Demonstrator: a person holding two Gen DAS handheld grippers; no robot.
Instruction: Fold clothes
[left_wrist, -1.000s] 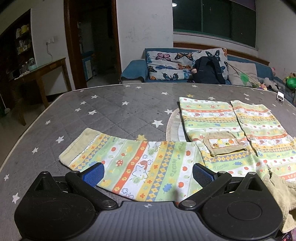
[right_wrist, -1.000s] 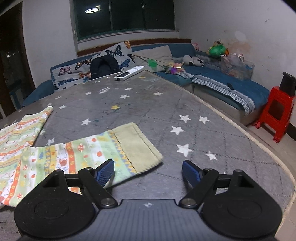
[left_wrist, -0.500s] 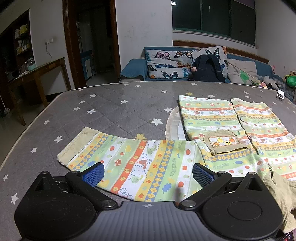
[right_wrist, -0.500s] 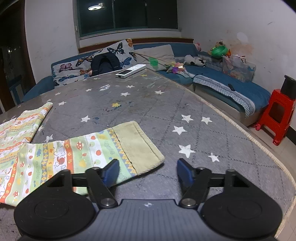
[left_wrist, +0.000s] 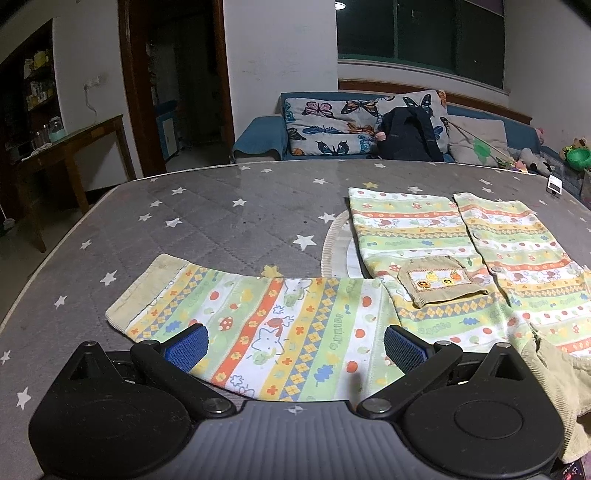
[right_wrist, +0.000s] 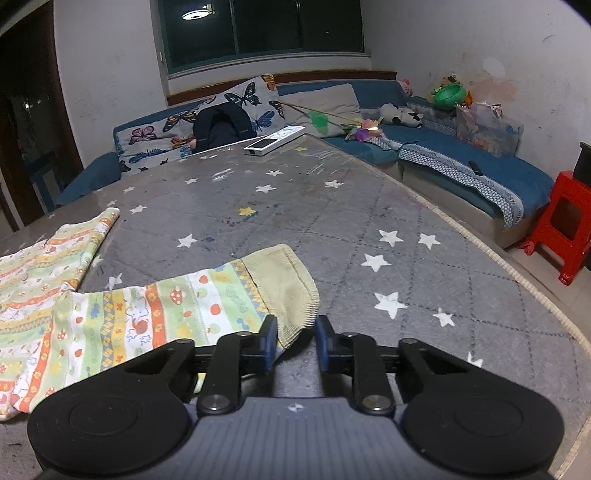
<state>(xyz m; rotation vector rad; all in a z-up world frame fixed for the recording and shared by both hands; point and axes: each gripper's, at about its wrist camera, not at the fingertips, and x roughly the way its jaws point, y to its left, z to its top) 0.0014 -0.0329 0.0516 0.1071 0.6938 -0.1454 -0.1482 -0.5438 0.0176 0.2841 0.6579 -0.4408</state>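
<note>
1. Since the earlier frames the right gripper (right_wrist: 294, 341) has narrowed its jaws from wide apart to a small gap and has moved in on the right cuff (right_wrist: 286, 286); the left gripper (left_wrist: 293, 345) has barely shifted.
2. The right jaws stand close together but not fully closed. The corner of the cuff lies between the pads (right_wrist: 269, 341); the left pad touches the fabric, and a gap shows before the other pad.
3. The left jaws are wide apart, holding nothing. They hover over the near edge of the left sleeve (left_wrist: 258, 325), one pad on each side of its printed middle.
4. The shirt (left_wrist: 454, 258) lies flat, front up, on the table (left_wrist: 221, 221), which has a grey star-print cover. Its body stretches away from the grippers and both sleeves are spread out sideways.
5. The shirt is striped in green, yellow and orange with cartoon prints. A tan pocket (left_wrist: 439, 284) sits on the chest, and a button placket runs down the middle.
6. The left cuff (left_wrist: 142, 291) is plain yellowish and lies flat on the cover, well left of the left gripper.
7. A white remote (right_wrist: 275, 139) lies at the far edge of the table.
8. A blue sofa (right_wrist: 461, 162) runs behind, with butterfly cushions (left_wrist: 332, 125) and a dark bag (left_wrist: 410, 134).
9. A red stool (right_wrist: 565, 225) stands on the floor at right.
</note>
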